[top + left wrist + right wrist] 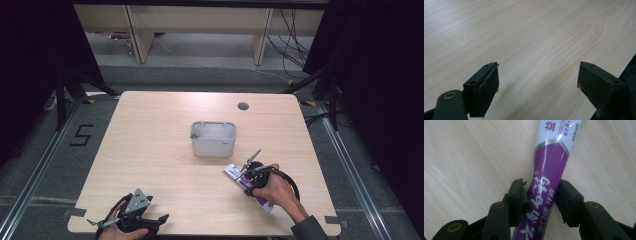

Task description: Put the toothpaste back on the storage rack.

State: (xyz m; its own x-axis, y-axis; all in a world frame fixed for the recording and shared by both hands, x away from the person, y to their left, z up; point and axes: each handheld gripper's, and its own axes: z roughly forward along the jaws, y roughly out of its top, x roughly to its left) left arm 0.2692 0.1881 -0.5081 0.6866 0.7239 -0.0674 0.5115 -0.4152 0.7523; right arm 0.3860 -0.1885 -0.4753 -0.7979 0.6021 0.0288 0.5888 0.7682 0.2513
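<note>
Looking from the high view, a pale wooden worktop [165, 150] is seen with a small grey plastic bin [213, 138] near its middle. The toothpaste tube [233, 172], purple and white, lies flat on the worktop just in front of the bin and to its right. The right gripper [250, 176] is placed over the tube, held by the person's right hand [278, 192]. The left gripper [131, 220] is kept low at the near left edge, well apart from everything.

In the left gripper view, the two black fingers [484, 88] are spread wide, and nothing is between them except bare wood.

In the right gripper view, the tube [549, 165] is seen passing between the fingers [517, 195]. Both pads seem to be touching its purple body, one on each side, so the tube is judged to be grasped, though the squeeze looks light.

The step in hand is judged to be the grasping of the tube. For the next move, a firmer hold may be needed, because the tube is soft and smooth. Then it should be lifted straight up and carried to the bin.
</note>
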